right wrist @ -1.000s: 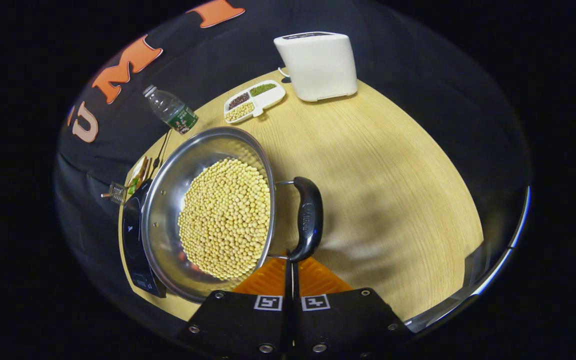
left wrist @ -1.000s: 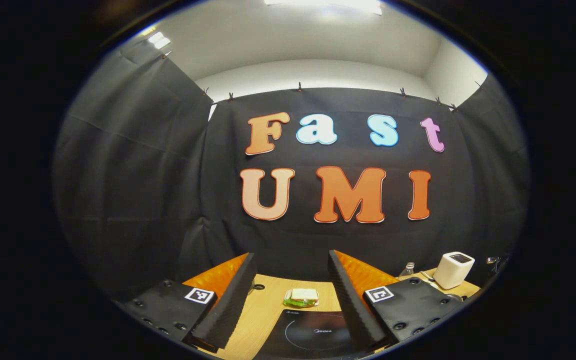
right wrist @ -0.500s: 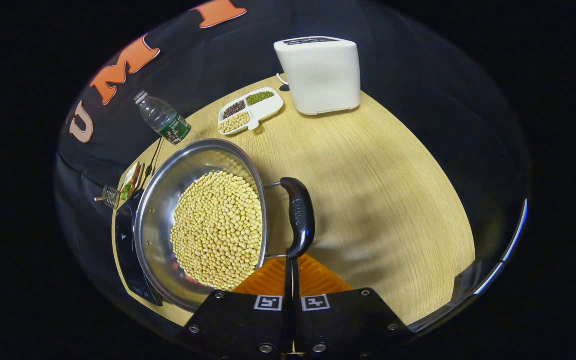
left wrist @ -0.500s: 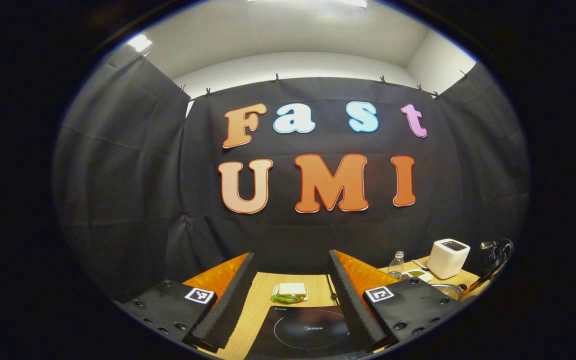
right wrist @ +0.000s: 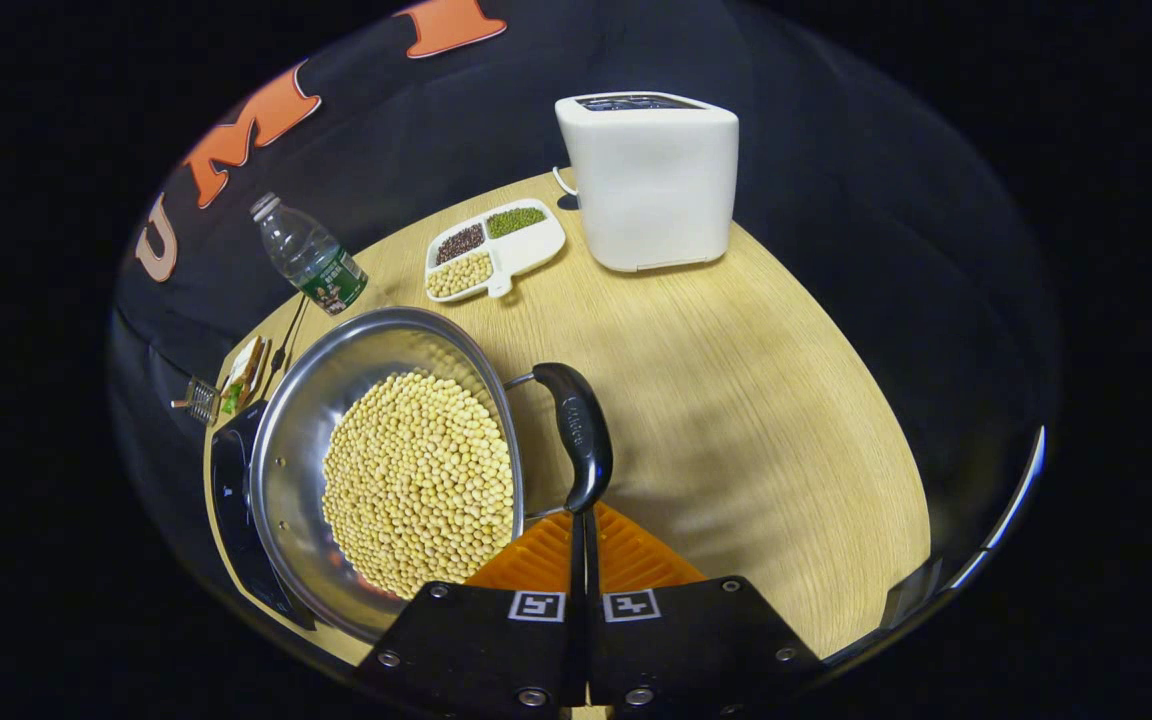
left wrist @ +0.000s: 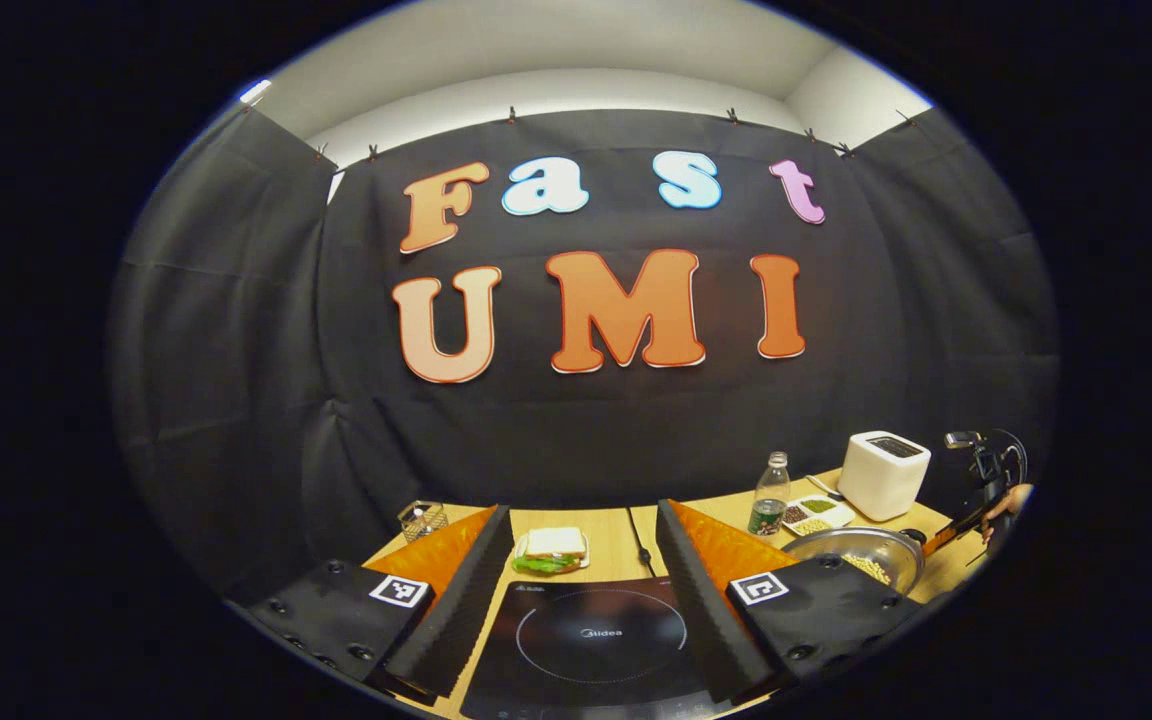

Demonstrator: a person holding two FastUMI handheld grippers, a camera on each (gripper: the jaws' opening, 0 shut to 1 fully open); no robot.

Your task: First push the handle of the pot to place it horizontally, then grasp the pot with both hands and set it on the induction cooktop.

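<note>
A steel pot (right wrist: 286, 440) full of soybeans (right wrist: 416, 480) stands on the wooden table, its left side over the edge of the black induction cooktop (right wrist: 224, 490). Its black handle (right wrist: 576, 430) points toward me on the pot's right side. My right gripper (right wrist: 584, 516) is shut, and its tips touch the near end of that handle. My left gripper (left wrist: 583, 512) hangs open above the induction cooktop (left wrist: 591, 640) with nothing between its fingers. The pot (left wrist: 841, 548) lies to its right, with a hand (left wrist: 1008, 497) beyond.
At the back of the table stand a white toaster (right wrist: 651, 180), a divided dish of beans (right wrist: 491, 250) and a water bottle (right wrist: 308, 258). A sandwich (left wrist: 548, 550) and a wire basket (left wrist: 421, 518) lie behind the cooktop. A table edge (right wrist: 986, 545) runs on the right.
The left gripper view has tipped down, bringing the cooktop, pot and table into sight. In the right gripper view the pot and handle have shifted left and the toaster looms larger.
</note>
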